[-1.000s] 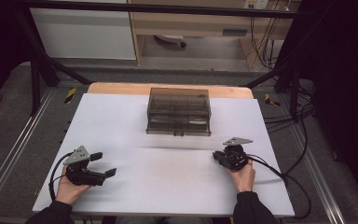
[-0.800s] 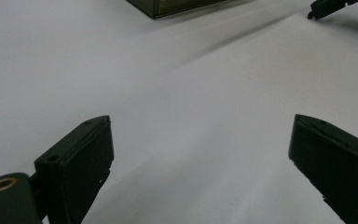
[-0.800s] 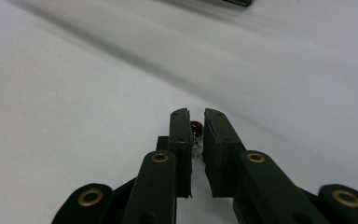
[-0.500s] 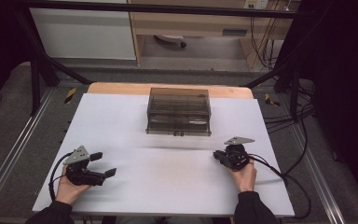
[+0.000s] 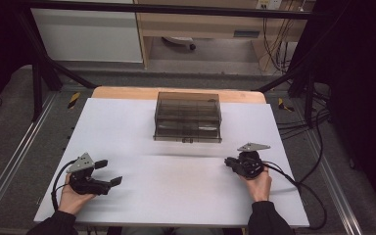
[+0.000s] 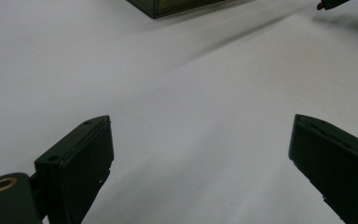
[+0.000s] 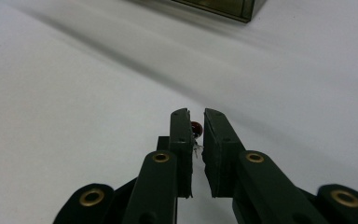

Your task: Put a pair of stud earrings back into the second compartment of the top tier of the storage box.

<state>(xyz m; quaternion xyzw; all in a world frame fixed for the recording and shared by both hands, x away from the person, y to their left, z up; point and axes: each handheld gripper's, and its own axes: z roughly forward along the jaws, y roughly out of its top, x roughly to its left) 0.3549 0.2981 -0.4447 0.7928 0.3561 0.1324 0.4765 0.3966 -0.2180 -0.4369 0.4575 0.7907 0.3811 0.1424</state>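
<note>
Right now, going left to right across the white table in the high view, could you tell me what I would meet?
Left gripper, jaws open → smoky plastic drawer box → right gripper, shut on a small red part.

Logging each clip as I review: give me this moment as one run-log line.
left gripper: open, holding nothing | right gripper: shut on small red part | translucent drawer box: far centre of white table, untouched

Bright even overhead light, dim surroundings, soft shadows, close views blurry
</note>
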